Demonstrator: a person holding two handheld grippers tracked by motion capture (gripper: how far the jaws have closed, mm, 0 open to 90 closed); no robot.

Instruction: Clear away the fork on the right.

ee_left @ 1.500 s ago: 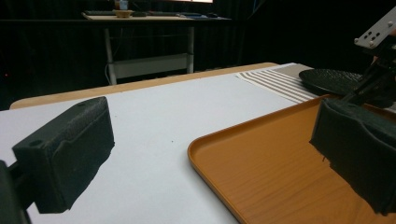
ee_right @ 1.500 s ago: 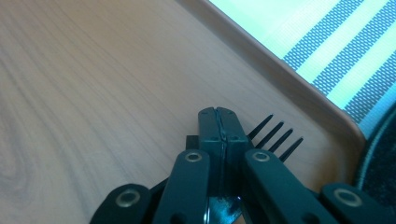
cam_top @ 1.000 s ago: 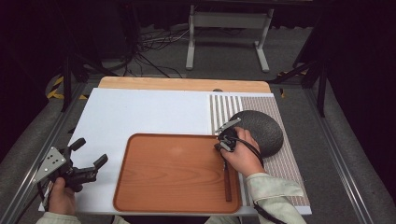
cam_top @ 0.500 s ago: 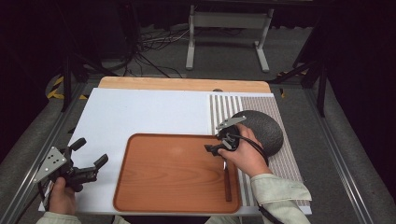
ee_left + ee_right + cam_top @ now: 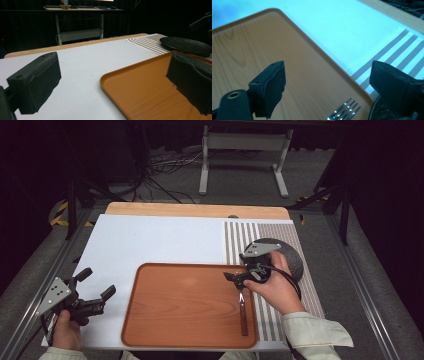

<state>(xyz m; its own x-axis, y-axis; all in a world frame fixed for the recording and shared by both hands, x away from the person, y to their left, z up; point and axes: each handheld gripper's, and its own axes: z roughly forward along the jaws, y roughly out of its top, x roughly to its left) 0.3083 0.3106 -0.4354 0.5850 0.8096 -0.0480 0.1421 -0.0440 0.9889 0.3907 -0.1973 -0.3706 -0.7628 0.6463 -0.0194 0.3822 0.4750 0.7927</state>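
Since a second ago, the right tool [image 5: 239,279] has swung left off the dark plate [image 5: 290,257] to hang over the wooden tray [image 5: 175,305], jaws spread wide and empty. Directly below lies the fork [image 5: 242,312], near the tray's right rim at lower centre-right, tines [image 5: 344,110] toward the tool, handle running down-frame toward the person. At lower left the left tool [image 5: 92,302] is open, empty and farther off. A white mat [image 5: 150,242] covers the bench; dark room behind.

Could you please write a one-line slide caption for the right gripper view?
Open right gripper poised above the fork lying on the wooden tray, beside the striped placemat.
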